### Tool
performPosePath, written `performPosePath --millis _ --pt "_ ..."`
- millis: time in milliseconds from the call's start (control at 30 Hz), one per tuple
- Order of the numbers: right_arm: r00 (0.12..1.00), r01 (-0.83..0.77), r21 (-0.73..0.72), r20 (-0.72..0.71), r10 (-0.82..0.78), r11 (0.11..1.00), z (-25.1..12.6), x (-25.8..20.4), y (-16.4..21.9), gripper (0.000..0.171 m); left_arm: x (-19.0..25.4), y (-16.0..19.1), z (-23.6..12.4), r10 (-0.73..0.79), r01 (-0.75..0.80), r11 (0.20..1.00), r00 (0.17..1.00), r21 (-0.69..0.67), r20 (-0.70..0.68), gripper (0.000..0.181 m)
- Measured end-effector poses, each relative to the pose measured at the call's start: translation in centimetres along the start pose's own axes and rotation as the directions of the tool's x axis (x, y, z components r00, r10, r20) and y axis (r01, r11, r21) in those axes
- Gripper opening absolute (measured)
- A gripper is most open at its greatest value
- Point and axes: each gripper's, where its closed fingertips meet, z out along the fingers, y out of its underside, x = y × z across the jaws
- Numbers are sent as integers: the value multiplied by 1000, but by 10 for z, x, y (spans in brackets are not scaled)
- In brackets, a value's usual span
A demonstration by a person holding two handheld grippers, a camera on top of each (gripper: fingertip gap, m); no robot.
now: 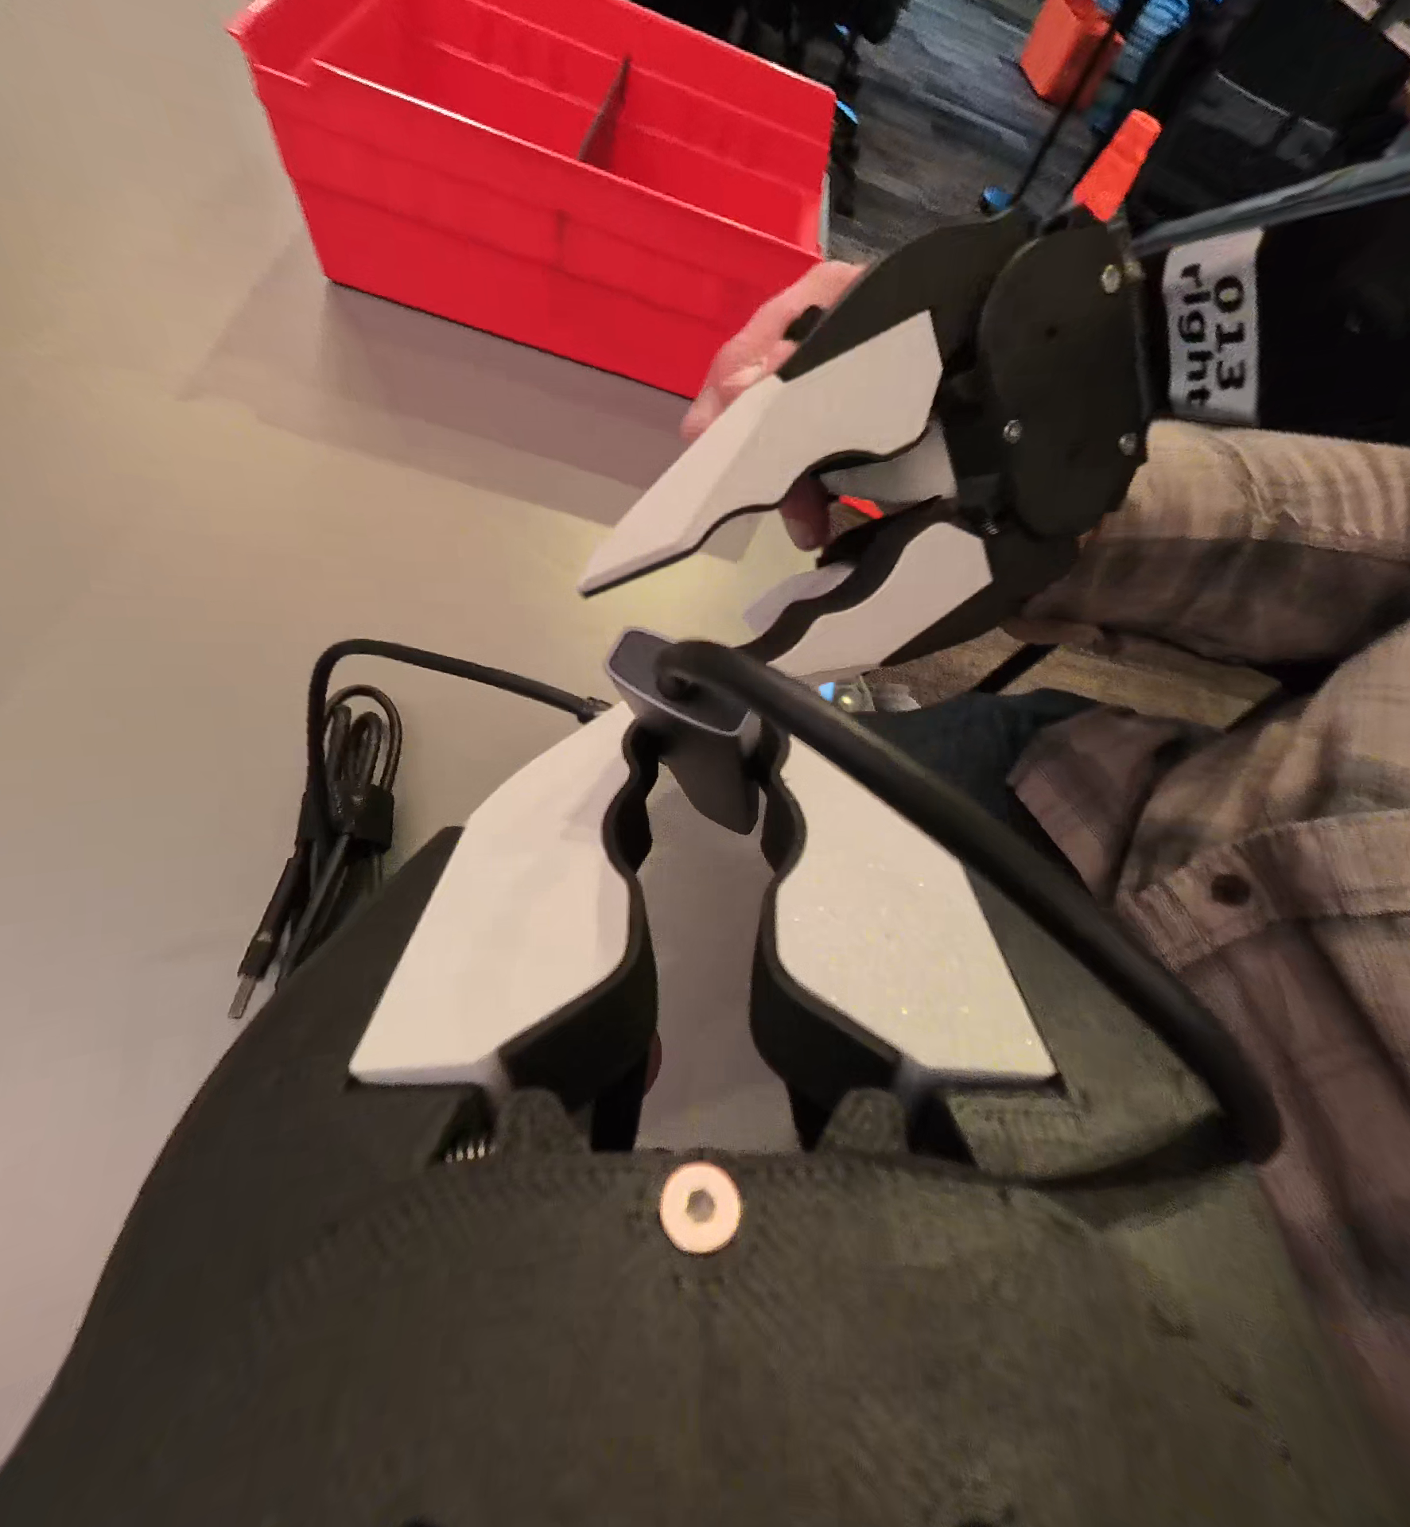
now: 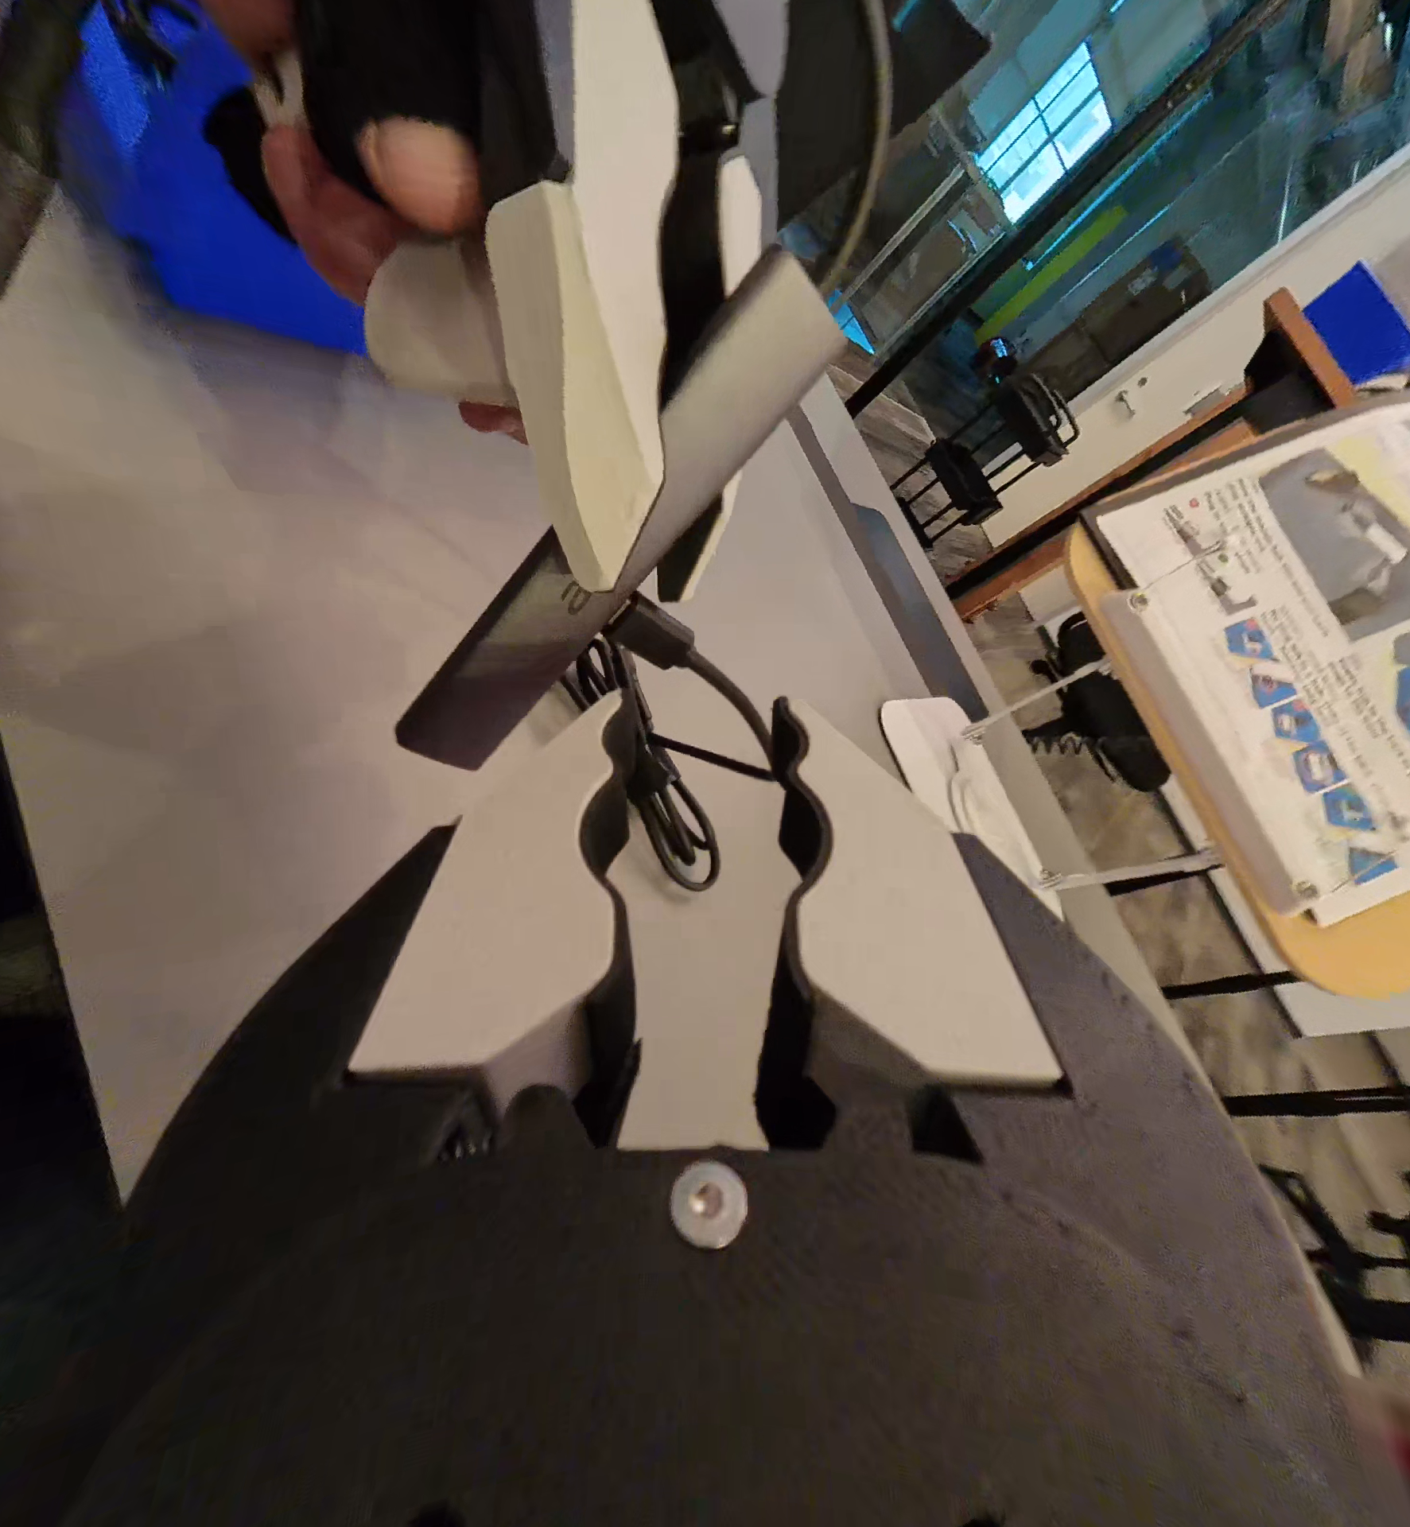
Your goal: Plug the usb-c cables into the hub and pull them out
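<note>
Grey worktop (image 1: 148, 512) fills the left of the left wrist view, with a red divided bin (image 1: 536, 182) at the upper middle and a dim office beyond it. Centre frame, the left tongs (image 1: 697, 744) are clamped on the slim grey hub (image 1: 676, 686), held clear of the surface with its end face toward the camera. The hub's own thick black lead (image 1: 974, 834) arcs off to the lower right. One usb-c cable (image 2: 652, 636) sits plugged into the hub's side, seen in the middle of the right wrist view; its slack lies in a bundled coil (image 1: 346, 793) on the worktop at left.

The right tongs (image 2: 697, 727) stand apart and hold nothing, tips just below the plug. In the left wrist view they reach in from the upper right, tilted down toward the hub, a hand (image 1: 767, 355) wrapped around the handle.

Judging by this, the pull-out step is in hand: the next move calls for closing on the plug's housing and drawing straight along the port axis while the left side braces. Whether another port is occupied is hard to tell from these angles.
</note>
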Motion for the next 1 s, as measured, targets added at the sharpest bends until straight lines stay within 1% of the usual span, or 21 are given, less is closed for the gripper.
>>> performPosePath --millis 100,267,367,567,700,833,1000 --pt "998 56 -10 11 -56 998 3 -8 -2 29 10 4 2 31 -33 999 998 -29 -45 23" --pt "993 100 -18 57 -99 995 6 -21 -2 20 24 5 5 73 -78 996 991 -36 -108 22" --pt "993 97 -12 74 -96 995 7 -25 -4 19 27 7 5 89 -95 994 989 -47 -117 23" --pt "993 55 -14 103 -53 998 5 -26 -4 15 27 2 4 89 -91 996 989 -11 -121 25" --pt "993 10 -22 116 -7 1000 5 -25 -2 13 18 -3 5 107 -106 994 993 14 -53 30" --pt "992 -43 -29 121 47 999 5 -22 1 10 4 -9 3 87 -88 995 996 54 21 39" --pt "988 -90 -44 123 95 995 7 -20 7 9 -8 -10 3 155 -163 985 980 56 128 48"
